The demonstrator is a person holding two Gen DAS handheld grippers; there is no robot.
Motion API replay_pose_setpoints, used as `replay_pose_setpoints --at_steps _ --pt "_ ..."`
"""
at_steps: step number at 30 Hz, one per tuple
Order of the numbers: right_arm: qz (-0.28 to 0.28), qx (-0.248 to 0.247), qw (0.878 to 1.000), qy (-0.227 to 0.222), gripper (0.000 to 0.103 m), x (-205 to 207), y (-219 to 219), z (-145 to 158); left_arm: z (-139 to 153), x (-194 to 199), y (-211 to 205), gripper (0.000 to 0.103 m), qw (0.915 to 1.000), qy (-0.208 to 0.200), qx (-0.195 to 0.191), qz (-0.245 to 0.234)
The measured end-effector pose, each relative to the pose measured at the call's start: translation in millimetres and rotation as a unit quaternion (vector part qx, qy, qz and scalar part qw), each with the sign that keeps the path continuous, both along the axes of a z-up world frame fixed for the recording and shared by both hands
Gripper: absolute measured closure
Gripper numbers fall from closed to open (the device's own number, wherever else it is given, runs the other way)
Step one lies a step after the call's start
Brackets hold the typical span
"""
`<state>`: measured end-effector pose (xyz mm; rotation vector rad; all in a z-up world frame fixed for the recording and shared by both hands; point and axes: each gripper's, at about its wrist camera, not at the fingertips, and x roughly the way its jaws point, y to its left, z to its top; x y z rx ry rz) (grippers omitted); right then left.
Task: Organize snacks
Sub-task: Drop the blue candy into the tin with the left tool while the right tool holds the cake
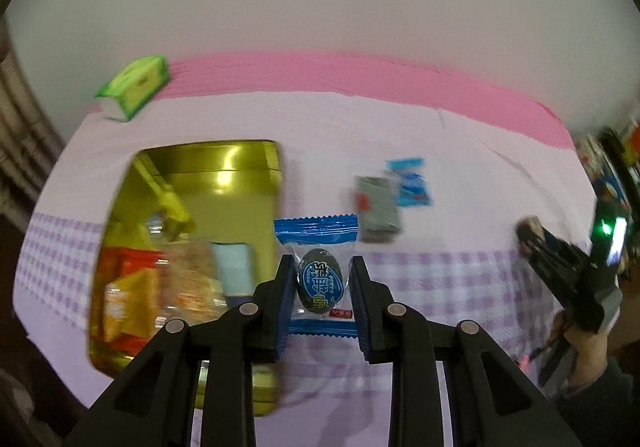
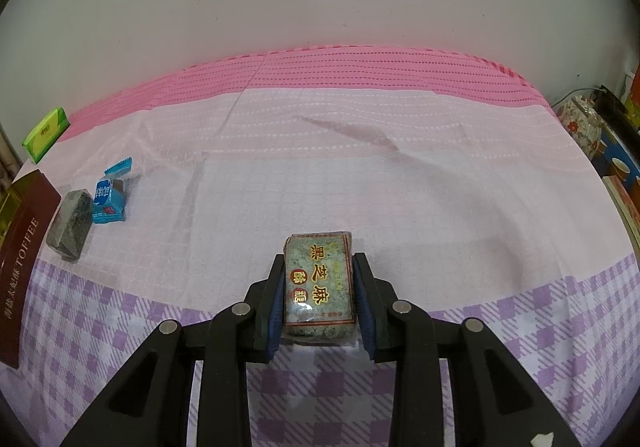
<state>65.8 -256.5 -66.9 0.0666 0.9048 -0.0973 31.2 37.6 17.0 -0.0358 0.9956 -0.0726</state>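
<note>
jaws of left gripper (image 1: 320, 279) clamp blue candy packet (image 1: 319, 283); right gripper (image 2: 320, 287) clamps sesame bar (image 2: 319, 287); only left view shows tin (image 1: 240, 183) contents

black hand-held gripper (image 2: 320, 297), blue pads (image 2: 275, 313)

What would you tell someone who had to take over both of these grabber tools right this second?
Left gripper: jaws shut on a blue-wrapped candy, held beside the open gold tin.
Right gripper: jaws shut on a black sesame bar above the tablecloth.
Done: several snacks already lie in the tin.
Left: drop both held snacks in, then fetch the grey sesame bar and the other blue candy from the cloth near the tin.
</note>
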Motion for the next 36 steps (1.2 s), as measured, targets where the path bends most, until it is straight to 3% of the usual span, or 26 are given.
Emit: replay_pose_setpoints --at_steps 7,12,26,36 --pt "0.0 -0.001 1.0 0.0 0.073 0.0 0.7 0.1 14.2 7.5 74.8 0.075 0.9968 -0.004 0.0 0.079" --pt "-0.001 -0.001 1.0 0.0 0.073 0.3 0.7 0.2 8.9 2.5 104.0 0.075 0.9945 0.007 0.013 0.103" --pt "-0.001 -0.002 1.0 0.001 0.073 -0.2 1.0 0.5 -42.9 -19.4 102.8 0.075 0.9942 0.075 0.028 0.071" --pt "-0.001 -0.003 1.0 0.001 0.073 -0.2 1.0 0.3 -59.8 -19.4 107.3 0.075 0.9921 0.085 0.059 0.071"
